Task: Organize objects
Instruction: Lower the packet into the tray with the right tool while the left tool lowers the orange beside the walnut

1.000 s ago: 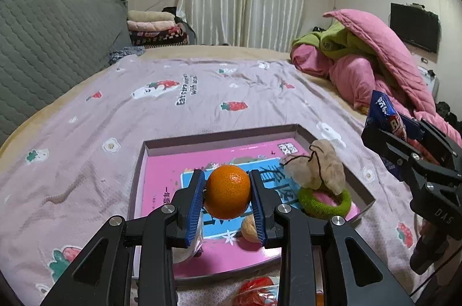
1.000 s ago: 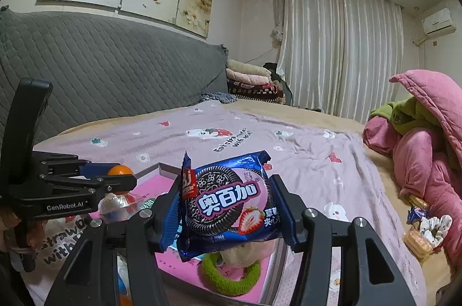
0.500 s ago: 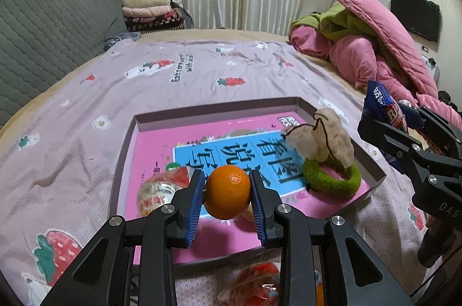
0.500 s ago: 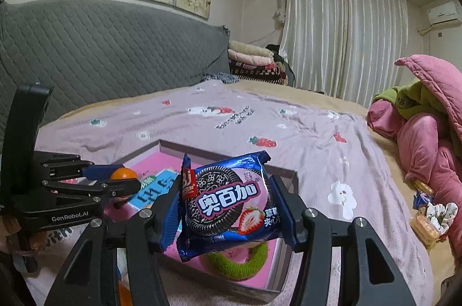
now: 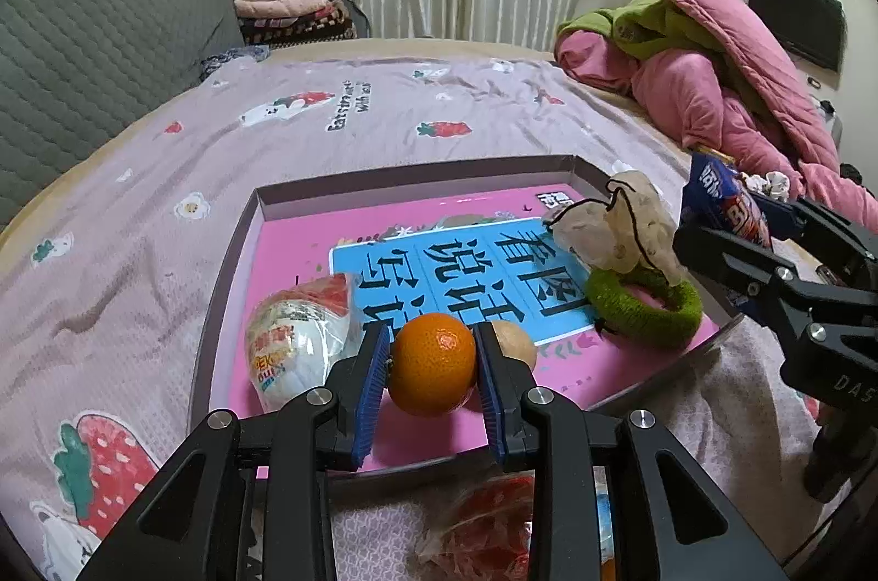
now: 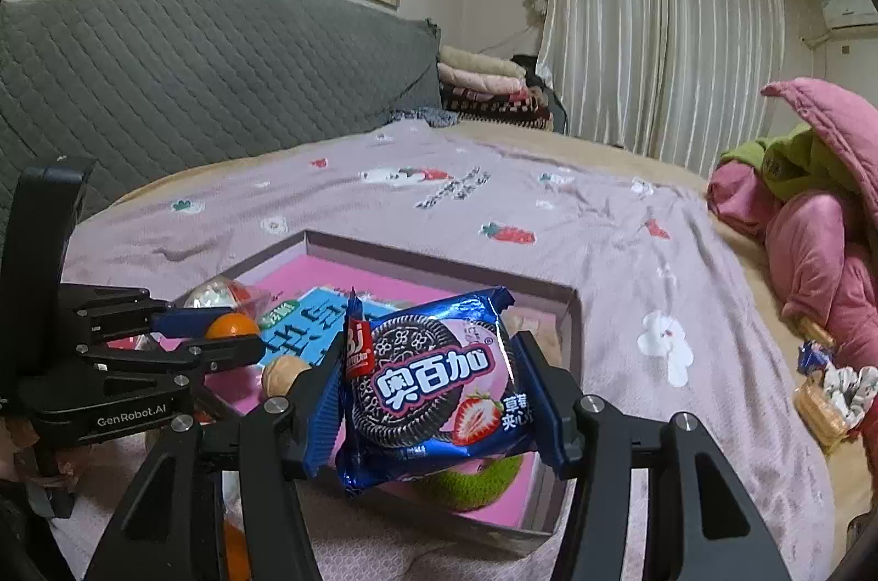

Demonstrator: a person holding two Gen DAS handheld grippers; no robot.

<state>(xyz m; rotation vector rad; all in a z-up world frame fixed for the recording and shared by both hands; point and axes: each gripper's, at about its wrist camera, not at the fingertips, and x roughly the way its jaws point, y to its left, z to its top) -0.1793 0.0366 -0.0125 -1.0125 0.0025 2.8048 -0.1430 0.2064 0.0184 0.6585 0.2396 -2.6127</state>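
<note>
My left gripper is shut on an orange and holds it over the near edge of a shallow pink box on the bed. My right gripper is shut on a blue cookie packet above the box's right near corner. In the box lie a white and red snack pack, a walnut, a green ring and a beige cloth piece. The left gripper with the orange shows at the left of the right wrist view.
A red wrapped item lies on the purple bedsheet just before the box. Pink and green quilts are piled at the right. A grey headboard runs along the left. Small snacks lie at the bed's right edge.
Both grippers have dropped and tilted down toward the box while still holding the orange and the cookie packet. More of the box's inside now shows.
</note>
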